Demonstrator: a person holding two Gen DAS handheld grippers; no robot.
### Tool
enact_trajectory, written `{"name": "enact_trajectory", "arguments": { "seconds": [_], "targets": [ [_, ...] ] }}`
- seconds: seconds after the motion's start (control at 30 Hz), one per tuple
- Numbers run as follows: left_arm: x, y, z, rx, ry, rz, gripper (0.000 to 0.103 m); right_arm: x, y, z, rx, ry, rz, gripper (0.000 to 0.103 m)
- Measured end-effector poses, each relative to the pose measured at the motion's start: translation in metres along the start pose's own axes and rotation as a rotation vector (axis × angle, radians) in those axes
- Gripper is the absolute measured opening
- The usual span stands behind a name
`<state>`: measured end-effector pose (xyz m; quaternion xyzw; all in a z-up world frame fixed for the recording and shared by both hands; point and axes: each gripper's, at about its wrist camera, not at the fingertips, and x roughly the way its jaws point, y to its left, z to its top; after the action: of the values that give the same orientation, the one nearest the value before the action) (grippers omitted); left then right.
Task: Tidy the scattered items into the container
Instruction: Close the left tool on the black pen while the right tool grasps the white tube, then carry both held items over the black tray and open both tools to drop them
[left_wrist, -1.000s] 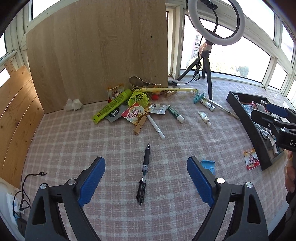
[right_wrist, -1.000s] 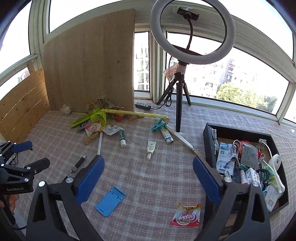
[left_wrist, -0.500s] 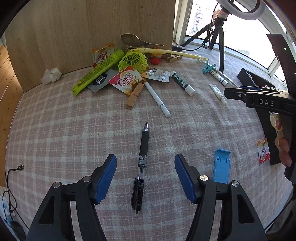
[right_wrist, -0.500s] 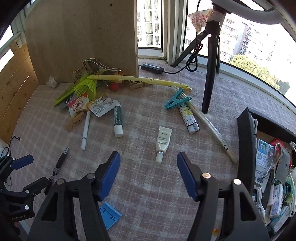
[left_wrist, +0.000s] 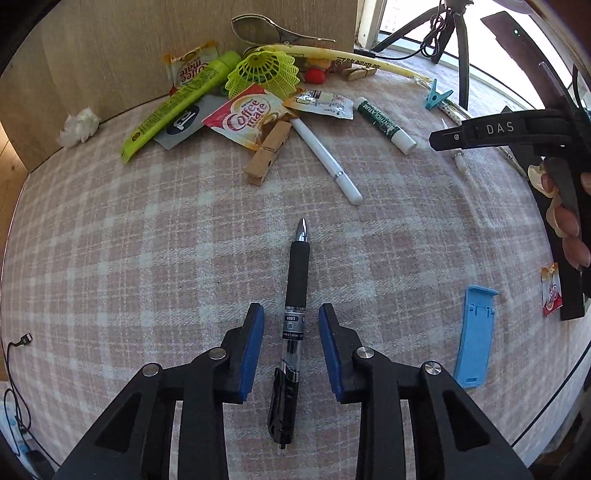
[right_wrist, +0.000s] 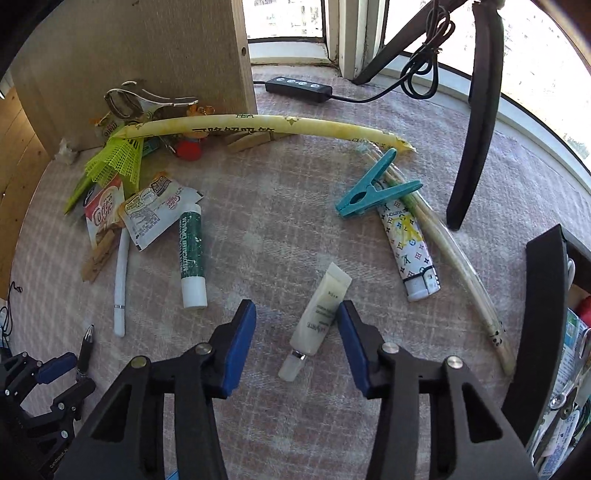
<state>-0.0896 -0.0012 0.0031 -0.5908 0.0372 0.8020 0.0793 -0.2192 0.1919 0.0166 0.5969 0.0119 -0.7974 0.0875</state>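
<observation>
My left gripper (left_wrist: 291, 315) is open, low over the cloth, with its pads on either side of a black gel pen (left_wrist: 292, 317) that lies pointing away. The pads stand apart from the pen. My right gripper (right_wrist: 296, 314) is open around a small white cream tube (right_wrist: 320, 316); the tube lies aslant, close to the right pad. The black container (right_wrist: 541, 317) with several items stands at the right edge of the right wrist view.
Farther back lie a white pen (left_wrist: 327, 166), a green lip balm (right_wrist: 192, 254), wooden pegs (left_wrist: 267, 153), Coffee-mate sachets (left_wrist: 245, 116), a yellow shuttlecock (left_wrist: 264, 72), a teal peg (right_wrist: 376, 184), a patterned lighter (right_wrist: 410, 251) and a blue stand (left_wrist: 474, 334). A tripod leg (right_wrist: 476, 122) stands at the right.
Both grippers have dropped towards the cloth and narrowed their jaws. The left one now straddles the black pen, the right one the cream tube.
</observation>
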Motion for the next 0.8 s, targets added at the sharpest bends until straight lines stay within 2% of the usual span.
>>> {"name": "enact_trajectory", "arguments": {
  "seconds": [0.03,0.1,0.13,0.23,0.4,0.6,0.8],
  "targets": [
    [0.000,0.000,-0.001,0.004,0.001,0.005,0.024,0.000,0.001,0.002,-0.004,0.010,-0.001,0.045],
    [0.000,-0.001,-0.003,0.015,-0.001,0.010,0.013,-0.001,0.003,0.004,-0.017,0.030,-0.013,0.043],
    [0.000,-0.001,-0.005,0.014,-0.002,0.006,0.011,-0.002,0.005,0.004,-0.029,0.036,-0.029,0.039],
    [0.000,0.000,-0.009,0.007,-0.007,-0.007,0.011,-0.007,0.005,0.001,-0.035,0.043,-0.047,0.027],
    [-0.002,0.000,-0.020,-0.004,-0.010,-0.027,0.010,-0.019,-0.006,-0.006,0.035,0.046,0.003,0.016],
    [-0.005,0.004,-0.032,-0.044,-0.031,-0.047,0.010,-0.038,-0.016,-0.024,0.108,0.011,0.099,0.015],
    [-0.027,0.002,-0.033,-0.054,-0.086,-0.061,0.010,-0.080,-0.011,-0.047,0.107,-0.085,0.124,0.015]
  ]
}}
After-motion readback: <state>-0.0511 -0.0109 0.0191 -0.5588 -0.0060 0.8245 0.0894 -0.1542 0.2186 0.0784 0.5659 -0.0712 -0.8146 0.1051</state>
